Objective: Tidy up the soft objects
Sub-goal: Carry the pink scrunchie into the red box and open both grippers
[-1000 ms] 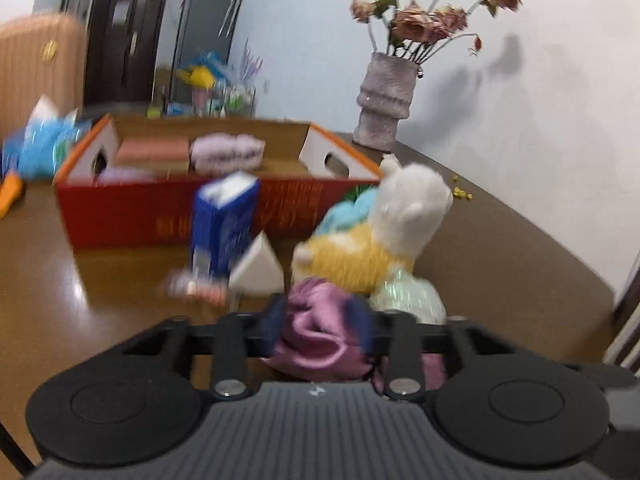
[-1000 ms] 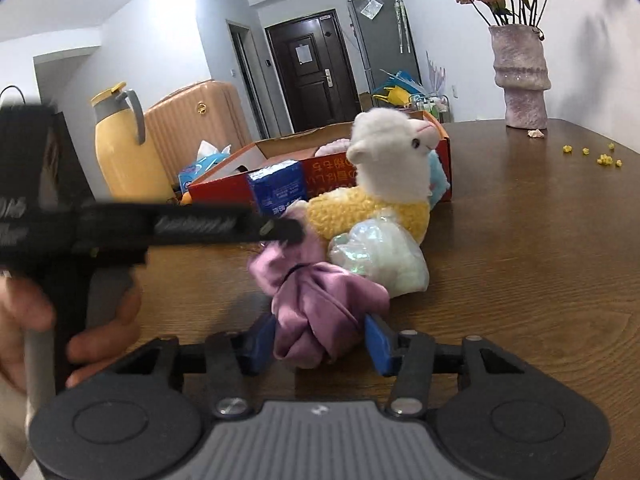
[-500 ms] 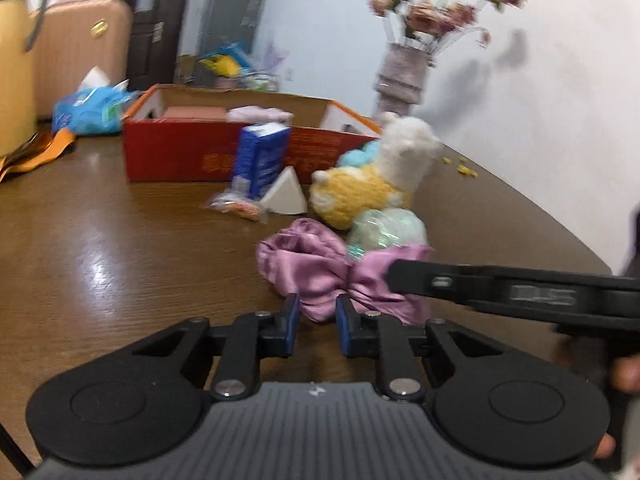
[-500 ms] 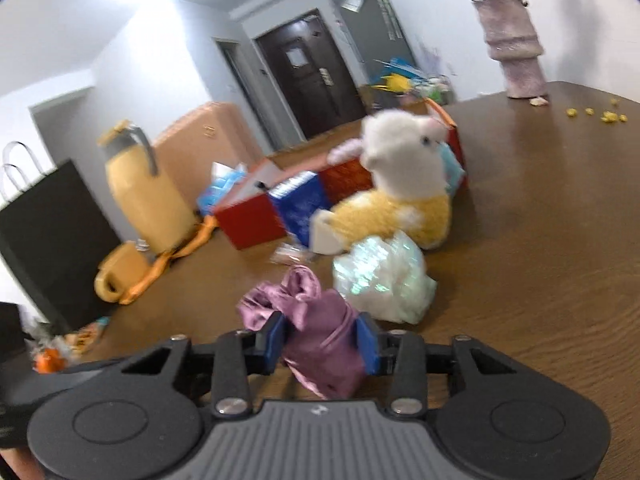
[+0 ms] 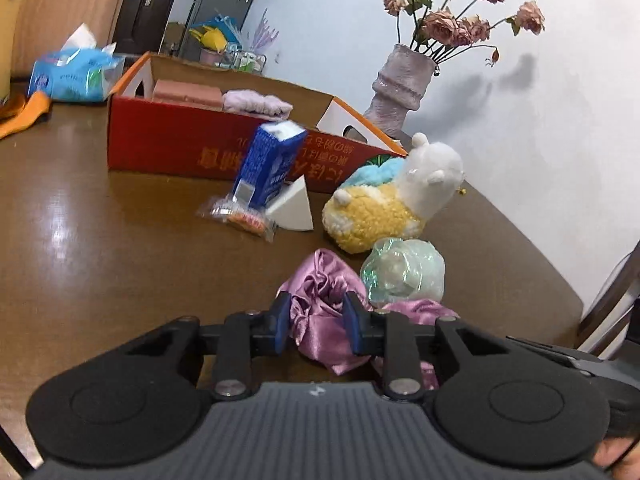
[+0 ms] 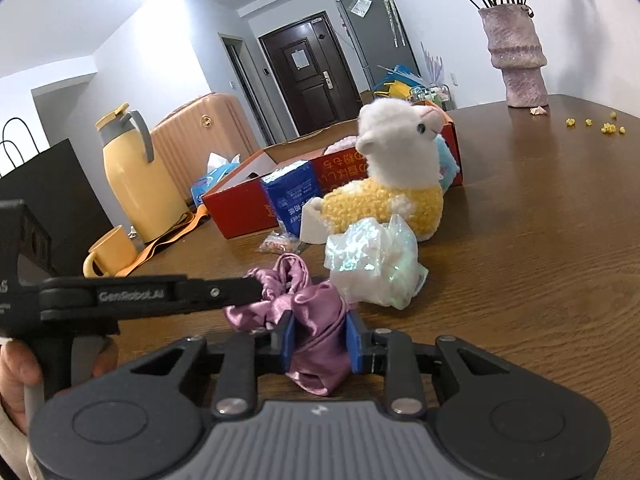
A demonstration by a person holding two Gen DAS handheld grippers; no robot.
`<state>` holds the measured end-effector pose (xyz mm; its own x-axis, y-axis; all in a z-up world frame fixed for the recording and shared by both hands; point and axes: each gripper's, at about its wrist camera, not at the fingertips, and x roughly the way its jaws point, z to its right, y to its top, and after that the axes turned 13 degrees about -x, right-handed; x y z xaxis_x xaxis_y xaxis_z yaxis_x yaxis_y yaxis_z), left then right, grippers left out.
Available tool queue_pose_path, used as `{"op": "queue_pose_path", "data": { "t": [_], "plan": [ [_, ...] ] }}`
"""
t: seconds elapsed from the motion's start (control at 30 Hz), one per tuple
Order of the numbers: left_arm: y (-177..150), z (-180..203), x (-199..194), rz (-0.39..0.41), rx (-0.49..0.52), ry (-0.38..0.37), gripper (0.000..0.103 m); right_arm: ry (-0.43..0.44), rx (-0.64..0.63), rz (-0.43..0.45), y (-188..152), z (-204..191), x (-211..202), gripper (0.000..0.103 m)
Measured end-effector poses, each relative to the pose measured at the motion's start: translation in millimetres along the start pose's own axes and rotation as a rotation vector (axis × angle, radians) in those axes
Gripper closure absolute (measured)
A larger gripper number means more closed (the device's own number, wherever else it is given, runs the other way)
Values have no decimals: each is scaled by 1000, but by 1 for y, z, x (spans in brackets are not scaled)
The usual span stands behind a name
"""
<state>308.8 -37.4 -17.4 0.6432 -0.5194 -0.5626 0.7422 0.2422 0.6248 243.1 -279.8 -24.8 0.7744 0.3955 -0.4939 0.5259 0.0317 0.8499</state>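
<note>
A purple satin cloth [image 5: 320,276] lies bunched on the brown table [image 5: 100,248], just in front of an iridescent crinkly bundle [image 5: 404,276] and a plush alpaca [image 5: 384,212]. My left gripper [image 5: 316,322] has one end of the cloth between its blue pads, fabric touching both; its jaws are opening. In the right wrist view my right gripper [image 6: 320,340] pinches the other end of the cloth [image 6: 316,300], and its jaws are closing. The left gripper's fingers [image 6: 240,292] reach in from the left onto the cloth.
A red cardboard box [image 5: 172,144] with folded soft items stands behind. A blue tissue pack [image 5: 272,168], a white wedge [image 5: 292,208] and a snack packet [image 5: 240,216] lie before it. A vase [image 5: 400,84] is at the back; a yellow jug [image 6: 132,176] and mug [image 6: 108,252] are left.
The left gripper had let go and drawn back with jaws nearly together; now it is forward again with the cloth's end between its pads. The right jaws have narrowed onto the cloth.
</note>
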Motion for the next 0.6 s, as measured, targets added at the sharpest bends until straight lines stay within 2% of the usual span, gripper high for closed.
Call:
{"op": "queue_pose_path", "data": {
  "t": [0.13, 0.2, 0.23, 0.3, 0.37, 0.43, 0.5, 0.6],
  "plan": [
    [-1, -8, -4, -12, -32, -17, 72, 4, -15, -7, 2, -1, 3, 79],
    [-1, -7, -6, -16, -29, -28, 81, 10, -24, -10, 3, -2, 3, 80],
    [0, -6, -7, -17, -26, -34, 82, 13, -24, -10, 4, -2, 2, 83],
    [2, 2, -15, 1, -6, -37, 85, 28, -34, 3, 9, -4, -2, 91],
    [12, 11, -29, 47, 19, -77, 85, 56, -56, 45, 24, -7, -12, 92],
    [36, 17, -43, 106, 18, -122, 85, 80, -96, 119, 50, -9, -22, 92],
    [73, 19, -49, 151, 0, -151, 85, 108, -148, 174, 87, -8, -21, 92],
    [132, 25, -40, 192, -1, -97, 85, 115, -242, 179, 151, -6, 9, 92]
  ]
}}
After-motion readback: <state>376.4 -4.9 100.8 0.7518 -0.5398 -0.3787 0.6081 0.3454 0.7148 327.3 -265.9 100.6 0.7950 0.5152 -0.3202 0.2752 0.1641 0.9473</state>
